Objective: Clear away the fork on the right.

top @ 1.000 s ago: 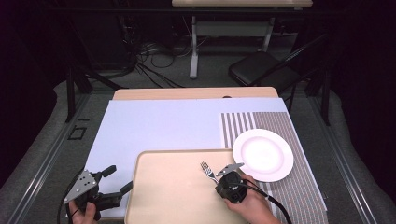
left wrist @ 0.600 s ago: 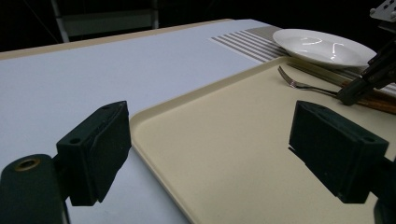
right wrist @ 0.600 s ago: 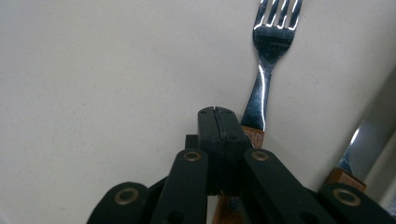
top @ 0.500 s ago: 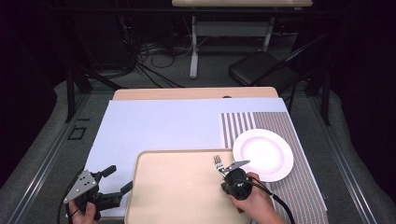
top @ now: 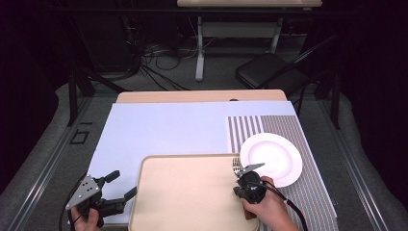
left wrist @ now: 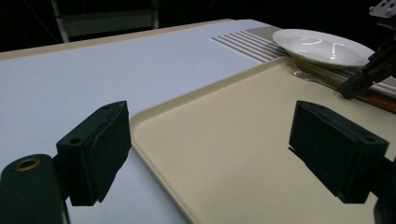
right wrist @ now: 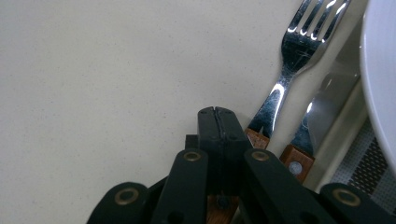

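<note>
Nearest to the person, the left gripper (top: 122,184) waits at the left edge of the beige tray (top: 187,192). Its jaws are wide apart and hold nothing. I think it is only parked there, so that the other hand has free space to work.

On the right side of the tray, the right gripper (right wrist: 215,112) has its jaws pressed together, and their tips meet along a thin seam. The wooden handle of the fork (right wrist: 299,42) runs under these jaws. I cannot tell whether the jaws pinch it lower down or only press on it from above. The fork lies flat on the tray, close to the right rim, with its prongs pointing away from the person. Just beside it, on the side of the rim, lies a second utensil (right wrist: 327,102) with a wooden handle, probably a knife, parallel to the fork.

Beyond the rim, the white plate (top: 272,156) stands on the striped mat (top: 269,127). It seems the cutlery is being brought next to the plate, as for a place setting. Farther away the pale blue cloth (top: 163,130) covers the table, and behind the table a dark chair (top: 269,72) stands on the floor.
</note>
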Motion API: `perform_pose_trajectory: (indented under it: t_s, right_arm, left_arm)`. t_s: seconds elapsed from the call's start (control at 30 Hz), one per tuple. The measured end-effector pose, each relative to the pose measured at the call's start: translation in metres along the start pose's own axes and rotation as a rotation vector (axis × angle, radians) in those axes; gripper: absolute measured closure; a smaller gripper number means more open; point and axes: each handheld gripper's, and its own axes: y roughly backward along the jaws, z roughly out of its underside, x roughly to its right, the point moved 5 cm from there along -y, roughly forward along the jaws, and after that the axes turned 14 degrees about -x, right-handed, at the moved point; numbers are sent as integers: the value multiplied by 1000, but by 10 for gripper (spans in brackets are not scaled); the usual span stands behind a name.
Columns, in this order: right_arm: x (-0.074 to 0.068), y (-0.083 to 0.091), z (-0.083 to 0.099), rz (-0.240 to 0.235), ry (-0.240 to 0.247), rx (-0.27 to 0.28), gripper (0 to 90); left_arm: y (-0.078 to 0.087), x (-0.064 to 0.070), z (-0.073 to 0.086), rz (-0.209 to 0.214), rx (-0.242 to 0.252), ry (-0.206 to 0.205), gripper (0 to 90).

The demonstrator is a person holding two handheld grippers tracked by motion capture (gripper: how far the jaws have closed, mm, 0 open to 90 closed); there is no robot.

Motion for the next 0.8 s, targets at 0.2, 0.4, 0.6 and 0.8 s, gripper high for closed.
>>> perform_pose_trajectory:
  t_s: [0.2,0.4,0.6,0.8]
  right_arm:
    - [2,2,2,0,-4,-20,900]
    - [2,2,2,0,-4,-24,900]
    - [1,2,2,-8,-2,-16,885]
    - [-4,8,1,-18,19,22,867]
  left_arm:
    - [0,0,0,-1,0,0,132]
    - [0,0,0,-1,0,-1,132]
    - [0,-1,0,-2,0,0,132]
    - [0,0,0,-2,0,0,133]
